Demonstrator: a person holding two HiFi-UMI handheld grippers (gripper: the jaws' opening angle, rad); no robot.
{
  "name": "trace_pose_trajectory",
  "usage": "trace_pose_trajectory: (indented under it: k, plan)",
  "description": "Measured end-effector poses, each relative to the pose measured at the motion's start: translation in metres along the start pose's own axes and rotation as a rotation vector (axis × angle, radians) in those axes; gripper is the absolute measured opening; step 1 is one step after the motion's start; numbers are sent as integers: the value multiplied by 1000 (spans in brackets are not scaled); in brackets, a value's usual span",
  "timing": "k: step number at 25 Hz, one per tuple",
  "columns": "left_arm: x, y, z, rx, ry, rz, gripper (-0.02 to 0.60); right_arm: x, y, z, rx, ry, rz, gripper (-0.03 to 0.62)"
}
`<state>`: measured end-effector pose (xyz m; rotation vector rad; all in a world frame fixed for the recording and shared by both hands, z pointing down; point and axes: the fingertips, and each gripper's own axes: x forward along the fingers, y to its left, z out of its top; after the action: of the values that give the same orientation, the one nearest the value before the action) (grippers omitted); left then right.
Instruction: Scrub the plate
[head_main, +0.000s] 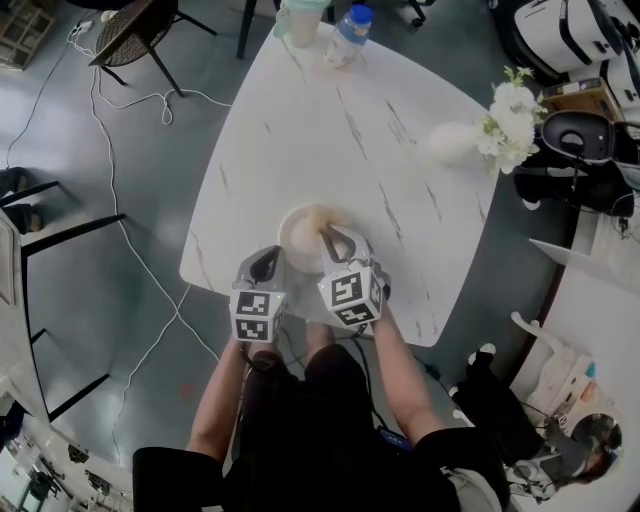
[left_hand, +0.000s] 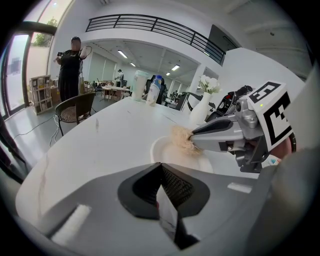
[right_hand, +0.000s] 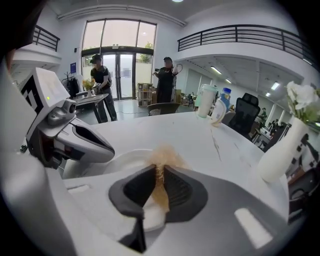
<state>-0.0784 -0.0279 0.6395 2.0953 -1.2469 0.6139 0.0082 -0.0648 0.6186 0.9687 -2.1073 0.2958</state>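
A small white plate (head_main: 298, 232) lies near the front edge of the white marble table (head_main: 300, 130). My left gripper (head_main: 268, 262) is shut on the plate's near rim; in the left gripper view the rim (left_hand: 165, 200) shows as a white wedge between its jaws (left_hand: 162, 172). My right gripper (head_main: 328, 235) is shut on a tan fibrous scrubber (head_main: 322, 218) and holds it down on the plate. In the right gripper view the scrubber (right_hand: 165, 156) sticks out of the jaws (right_hand: 159, 172) over the plate (right_hand: 125, 159).
A white vase with white flowers (head_main: 455, 142) stands at the table's right. A bottle with a blue cap (head_main: 350, 35) and a pale jug (head_main: 302, 20) stand at the far edge. A chair (head_main: 135, 30) and cables (head_main: 150, 290) are on the floor to the left.
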Motion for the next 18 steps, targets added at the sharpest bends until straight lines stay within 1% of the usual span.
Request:
trace_pose_trajectory:
  k: [5,10,18]
  plan:
    - [-1,0,-1,2,2,1,8,-2,0,1,5,-4,-2,54]
    - [-1,1,0,-18,-1,6,8,-2,16,5,-1,-15,29,54]
    - [-1,1,-2,0,1,2,8,-3,41,12,-13,-34,83,54]
